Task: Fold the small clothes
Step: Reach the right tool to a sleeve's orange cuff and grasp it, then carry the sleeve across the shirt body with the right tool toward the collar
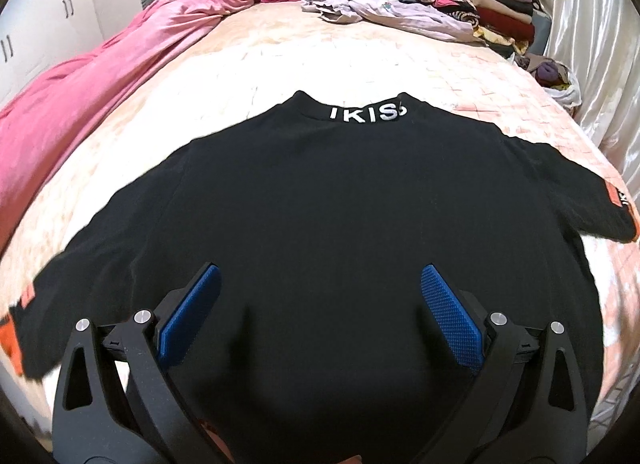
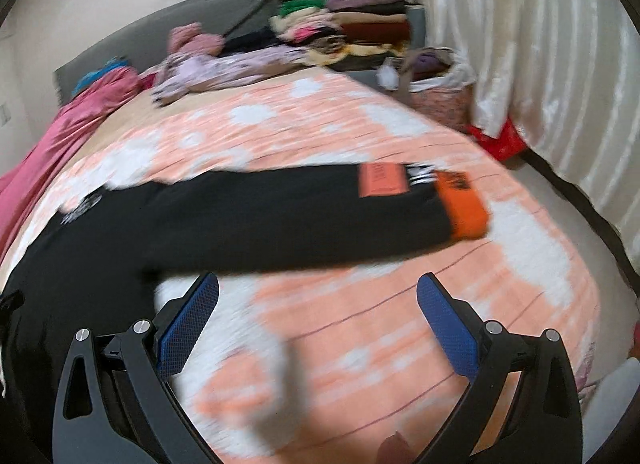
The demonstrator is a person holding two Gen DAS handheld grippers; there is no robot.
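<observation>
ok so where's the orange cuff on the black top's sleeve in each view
Left wrist view: the orange cuff sits at the far right edge, mid-height, on the black top spread flat on the bed.
Right wrist view: the same cuff lies right of centre, at the sleeve's end, above the open right claw.
Shared landmark: the stack of folded clothes at the head of the bed.

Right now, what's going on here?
A person with handheld tongs in each hand is about to fold a black top spread flat on the bed, collar away from the cameras. The left tongs hover open over its body; the right tongs hover open over bare bedspread beside the orange-cuffed sleeve. Neither grips anything. No fold is made yet.
</observation>
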